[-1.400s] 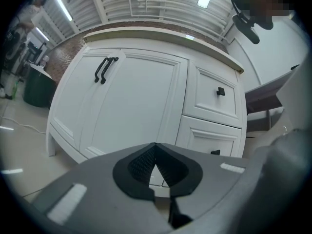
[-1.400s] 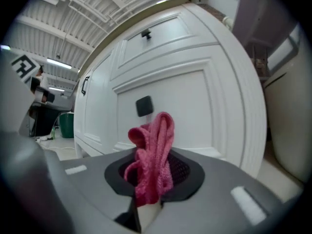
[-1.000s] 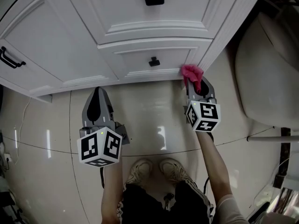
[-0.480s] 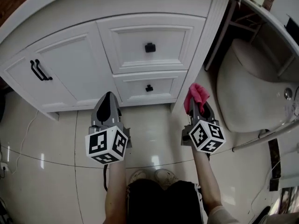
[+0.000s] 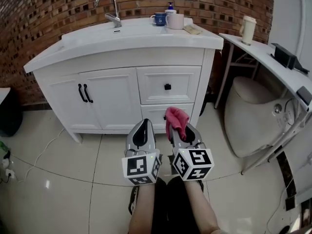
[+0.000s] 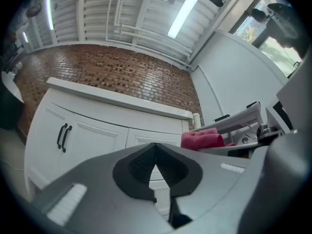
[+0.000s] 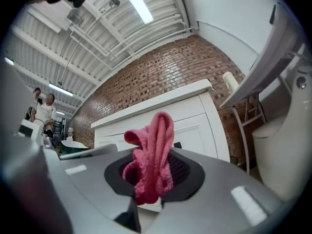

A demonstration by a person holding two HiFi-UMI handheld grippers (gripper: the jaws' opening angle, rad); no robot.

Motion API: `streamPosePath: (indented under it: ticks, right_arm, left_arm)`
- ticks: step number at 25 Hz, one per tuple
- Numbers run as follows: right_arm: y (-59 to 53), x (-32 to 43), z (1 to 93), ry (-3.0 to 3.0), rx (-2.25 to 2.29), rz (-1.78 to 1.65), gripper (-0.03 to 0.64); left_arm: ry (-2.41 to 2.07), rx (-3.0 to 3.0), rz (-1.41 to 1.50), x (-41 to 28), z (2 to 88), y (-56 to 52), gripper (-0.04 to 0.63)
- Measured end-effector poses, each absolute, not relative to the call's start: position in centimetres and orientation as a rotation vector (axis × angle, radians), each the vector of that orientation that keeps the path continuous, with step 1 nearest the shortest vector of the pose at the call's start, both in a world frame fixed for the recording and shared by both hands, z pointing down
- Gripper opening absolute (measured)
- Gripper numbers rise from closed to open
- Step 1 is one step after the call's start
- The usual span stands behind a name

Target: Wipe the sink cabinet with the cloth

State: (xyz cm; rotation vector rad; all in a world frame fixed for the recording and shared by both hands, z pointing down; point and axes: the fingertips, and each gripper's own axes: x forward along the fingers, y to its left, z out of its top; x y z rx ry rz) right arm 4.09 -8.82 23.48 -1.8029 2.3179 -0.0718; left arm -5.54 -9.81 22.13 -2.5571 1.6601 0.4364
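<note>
The white sink cabinet [image 5: 122, 82] stands ahead against a brick wall, with two doors at the left and two drawers [image 5: 168, 85] at the right. My right gripper [image 5: 178, 128] is shut on a pink cloth [image 5: 175, 120], which sticks up from its jaws [image 7: 152, 152]. It hangs in the air in front of the lower drawer, apart from the cabinet. My left gripper [image 5: 142, 132] is beside it, shut and holding nothing [image 6: 156, 165]. The pink cloth [image 6: 202, 139] also shows at the right of the left gripper view.
A faucet [image 5: 110, 8], mugs [image 5: 168, 19] and a soap bottle stand on the countertop. A white toilet [image 5: 253, 116] and a white shelf [image 5: 263, 57] with a cup [image 5: 247, 29] stand to the right. A cable [image 5: 34, 157] runs over the tiled floor at the left.
The view has risen from the cabinet's base to the whole cabinet. Both grippers came back from the cabinet and closer together; the cloth left the lower right corner and stays in the right gripper.
</note>
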Motion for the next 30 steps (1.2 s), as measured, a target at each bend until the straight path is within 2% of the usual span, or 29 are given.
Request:
streamPosePath:
  ticks: [4,17,21,30]
  right_arm:
    - [-8.3,5.3,24.7,2.293,-1.879,-0.072,0.074]
    - [-7.2,7.7,24.6,2.187,-1.919,-0.044,0.072]
    - [-7.5,6.3,24.7,2.211,-1.884,-0.057,0.072]
    - [-7.3,7.8,24.7,2.191,-1.929,-0.035,0.072]
  left_arm:
    - [1.736,-2.528,0.379,-7.0,22.8,-10.2,0.012]
    - [1.623,-2.600,0.325,-3.8,23.3,-10.3,0.012]
    - [1.665,-2.581,0.313,-5.5,23.4,-10.3,0.012]
    - [1.669,-2.605,0.315,-4.3,23.6,-10.4,0.012]
